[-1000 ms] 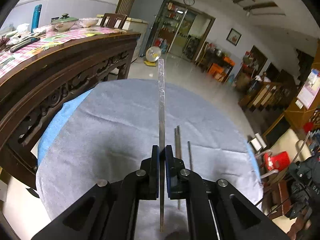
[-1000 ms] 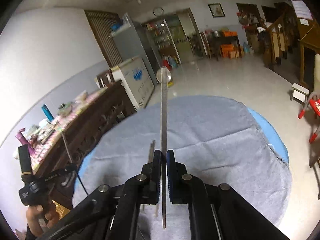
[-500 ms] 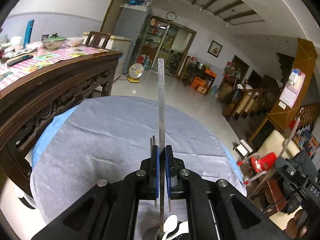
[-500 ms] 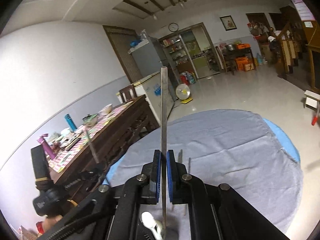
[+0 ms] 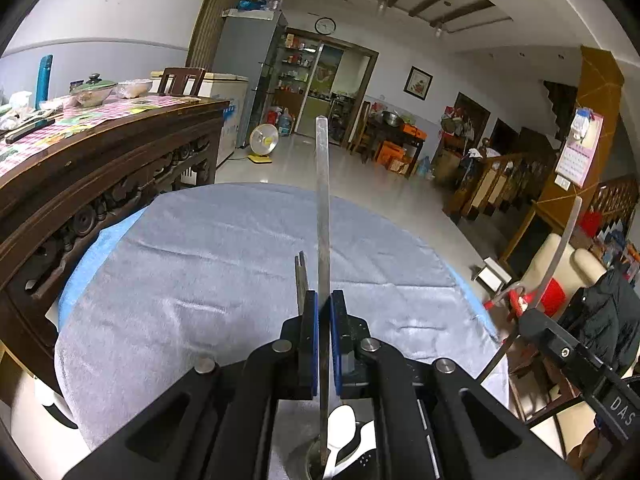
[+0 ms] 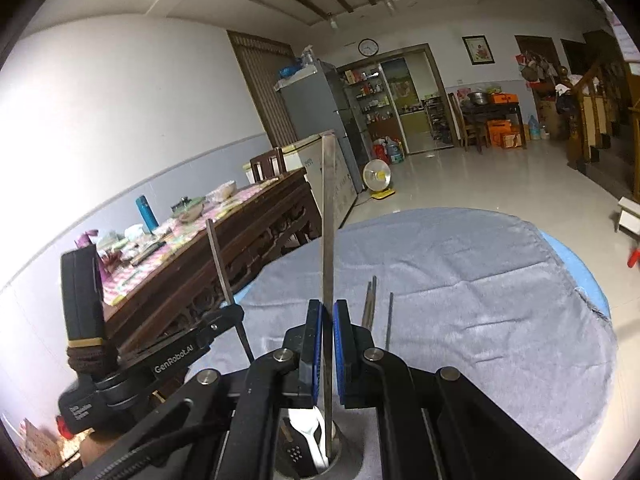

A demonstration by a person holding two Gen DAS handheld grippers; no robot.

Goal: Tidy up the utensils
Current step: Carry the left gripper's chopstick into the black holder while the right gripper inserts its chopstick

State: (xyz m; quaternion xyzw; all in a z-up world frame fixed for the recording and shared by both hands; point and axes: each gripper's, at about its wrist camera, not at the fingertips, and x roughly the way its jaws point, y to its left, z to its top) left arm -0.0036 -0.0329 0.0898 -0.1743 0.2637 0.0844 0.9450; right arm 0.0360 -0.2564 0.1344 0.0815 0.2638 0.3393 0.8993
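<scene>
Left wrist: the left gripper (image 5: 324, 316) is clamped on an upright chopstick (image 5: 322, 208), its lower tip just over the holder (image 5: 308, 466) below; the holder is mostly hidden.

Right wrist: the right gripper (image 6: 327, 320) pinches another chopstick (image 6: 328, 220), tip inside the holder (image 6: 348, 456). More lie on the surface (image 6: 460, 280).

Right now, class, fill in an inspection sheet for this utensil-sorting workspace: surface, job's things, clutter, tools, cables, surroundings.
Surface: round table under grey cloth.
Job's things: metal chopsticks lying on cloth; utensil holder with white spoon inside.
Clutter: nothing seen.
Tools: left tool shut on a flat metal utensil; right tool shut on another metal strip.
Cables: nothing seen.
Surroundings: carved wooden sideboard, fridge, floor fan.
</scene>
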